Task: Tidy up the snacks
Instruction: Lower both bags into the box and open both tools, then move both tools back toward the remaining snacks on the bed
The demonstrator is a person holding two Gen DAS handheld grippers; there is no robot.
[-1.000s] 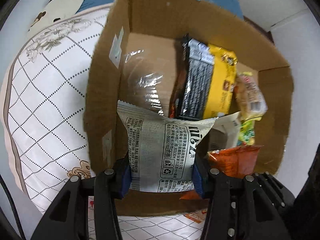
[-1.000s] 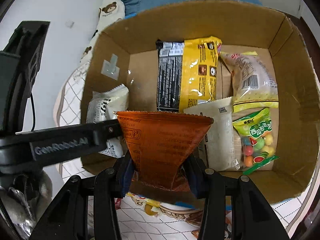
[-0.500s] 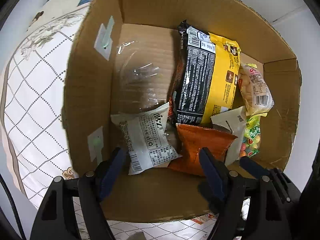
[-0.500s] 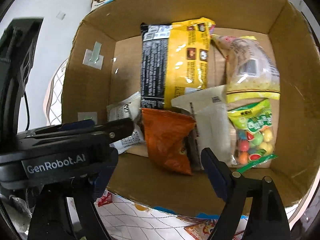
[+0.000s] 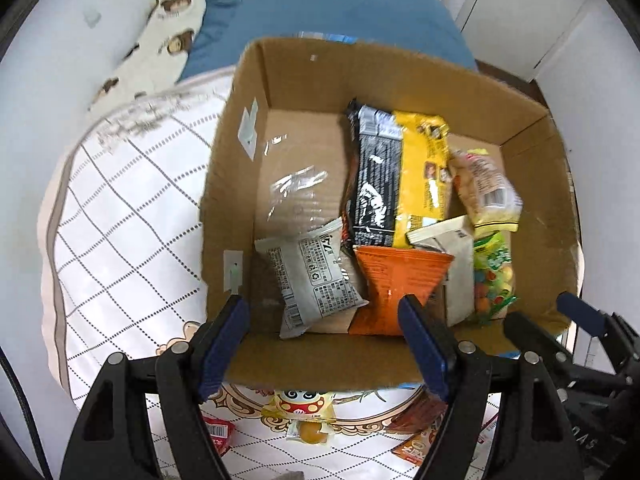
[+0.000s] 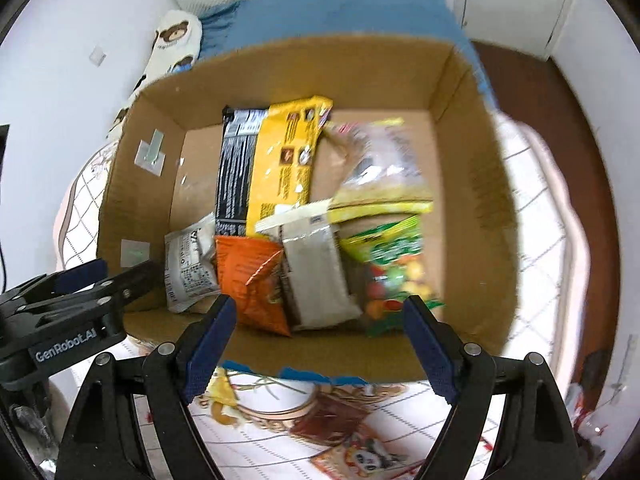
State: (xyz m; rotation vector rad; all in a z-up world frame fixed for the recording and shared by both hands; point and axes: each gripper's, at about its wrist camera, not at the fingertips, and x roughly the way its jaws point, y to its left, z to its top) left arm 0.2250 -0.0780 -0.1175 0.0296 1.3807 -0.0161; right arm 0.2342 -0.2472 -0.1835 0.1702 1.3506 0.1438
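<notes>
Left gripper [image 5: 324, 344]: fingers spread wide, nothing between them; it hangs over the near wall of the box, on the left side.
Right gripper [image 6: 320, 344]: fingers spread wide too, holding nothing; it hangs over the near wall, further right. Its black body also shows at the right edge of the left wrist view.
Box [image 5: 320, 356]: open cardboard box on a white quilt [image 5: 120, 216] with a dotted grid pattern.
White packet [image 5: 312, 276]: lies on the box floor at the near left corner, printed back facing up, just beside the orange one.
Orange packet [image 5: 396, 284]: lies near the front wall, in the middle, its upper edge touching the black and yellow bag.
Black and yellow bag [image 5: 400, 172]: the longest item, stretched from the middle toward the far wall.
Beige packet [image 5: 456, 264]: right of the orange packet, partly under the bag's lower end.
Candy bag [image 5: 492, 276]: green top, coloured sweets inside, at the near right.
Clear bag [image 5: 484, 188]: pale snack inside, behind the candy bag toward the far right.
Outside the box: a few small snacks [image 5: 308, 420] lie loose on the quilt in front of the near wall.
</notes>
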